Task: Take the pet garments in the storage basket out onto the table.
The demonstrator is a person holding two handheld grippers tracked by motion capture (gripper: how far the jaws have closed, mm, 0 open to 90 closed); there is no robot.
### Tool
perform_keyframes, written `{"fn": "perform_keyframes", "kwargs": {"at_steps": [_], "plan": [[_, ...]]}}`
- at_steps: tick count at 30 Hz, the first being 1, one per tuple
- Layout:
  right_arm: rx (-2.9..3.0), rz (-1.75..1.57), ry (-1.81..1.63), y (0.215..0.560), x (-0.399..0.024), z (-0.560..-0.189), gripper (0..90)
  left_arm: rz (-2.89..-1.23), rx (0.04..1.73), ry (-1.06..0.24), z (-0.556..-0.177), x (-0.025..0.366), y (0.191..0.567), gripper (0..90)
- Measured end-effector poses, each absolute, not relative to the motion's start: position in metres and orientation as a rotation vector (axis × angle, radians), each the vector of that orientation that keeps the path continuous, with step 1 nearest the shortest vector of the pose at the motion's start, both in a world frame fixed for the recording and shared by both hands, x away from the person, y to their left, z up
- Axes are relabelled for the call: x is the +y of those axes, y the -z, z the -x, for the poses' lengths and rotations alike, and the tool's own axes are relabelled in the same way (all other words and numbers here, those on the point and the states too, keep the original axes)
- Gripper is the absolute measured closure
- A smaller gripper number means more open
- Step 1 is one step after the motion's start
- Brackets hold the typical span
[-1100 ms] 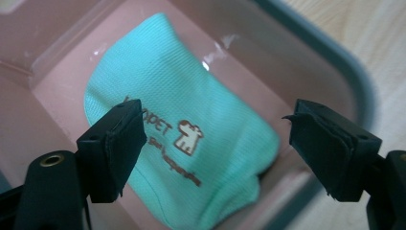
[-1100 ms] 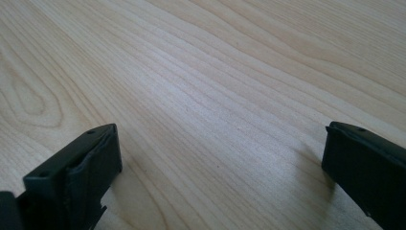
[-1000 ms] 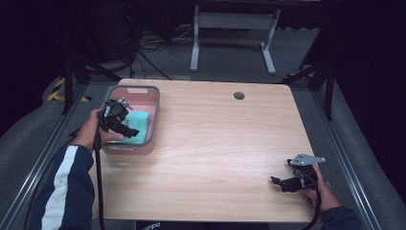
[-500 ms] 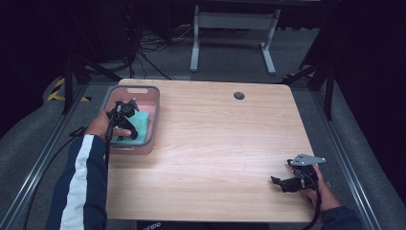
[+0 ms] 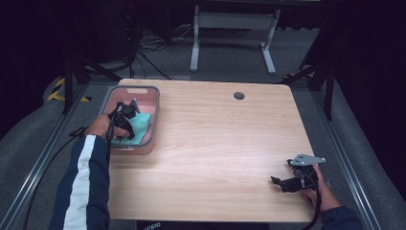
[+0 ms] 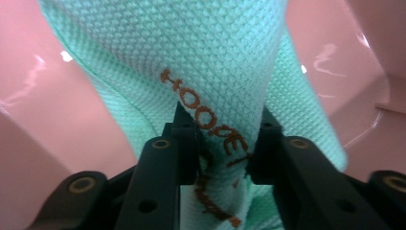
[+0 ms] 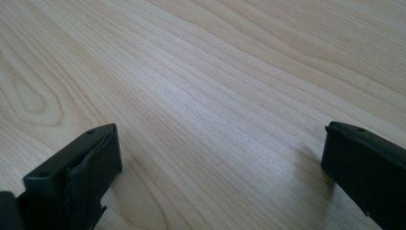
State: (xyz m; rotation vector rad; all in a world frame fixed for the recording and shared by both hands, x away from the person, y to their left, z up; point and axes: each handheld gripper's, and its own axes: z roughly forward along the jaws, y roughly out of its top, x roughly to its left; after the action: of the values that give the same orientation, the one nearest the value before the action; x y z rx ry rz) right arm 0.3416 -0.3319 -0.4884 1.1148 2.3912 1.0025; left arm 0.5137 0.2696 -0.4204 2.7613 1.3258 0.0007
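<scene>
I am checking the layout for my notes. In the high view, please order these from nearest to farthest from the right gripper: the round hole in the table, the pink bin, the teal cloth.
From the right gripper, at the near right corner:
1. Round hole, far side, right of centre.
2. Teal cloth, in the bin at left.
3. Pink bin, left edge; it surrounds the cloth, so these two are nearly level.

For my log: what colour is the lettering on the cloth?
Orange-brown lettering on the mint-green cloth, clearest in the left gripper view.
</scene>
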Motion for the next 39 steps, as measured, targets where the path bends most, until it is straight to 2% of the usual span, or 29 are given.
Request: {"fn": "perform_keyframes", "kwargs": {"at_steps": [6, 10, 16, 29, 39], "plan": [[2.391, -1.115, -1.003, 0.488, -0.332, -0.342, 0.4, -2.677, 1.288, -0.134, -0.505, 0.274, 0.403, 74.7], [2.391, -1.115, -1.003, 0.488, -0.332, -0.342, 0.4, -2.58, 1.259, -0.183, -0.496, 0.28, 0.39, 75.1], [2.391, -1.115, -1.002, 0.488, -0.332, -0.342, 0.4, -2.524, 1.193, -0.27, -0.482, 0.281, 0.375, 75.5], [2.391, -1.115, -1.003, 0.488, -0.332, -0.342, 0.4, -2.374, 1.107, -0.36, -0.459, 0.284, 0.36, 76.3], [2.391, -1.115, -1.003, 0.488, -0.332, -0.342, 0.4, -2.328, 1.031, -0.433, -0.443, 0.279, 0.345, 76.3]]}}
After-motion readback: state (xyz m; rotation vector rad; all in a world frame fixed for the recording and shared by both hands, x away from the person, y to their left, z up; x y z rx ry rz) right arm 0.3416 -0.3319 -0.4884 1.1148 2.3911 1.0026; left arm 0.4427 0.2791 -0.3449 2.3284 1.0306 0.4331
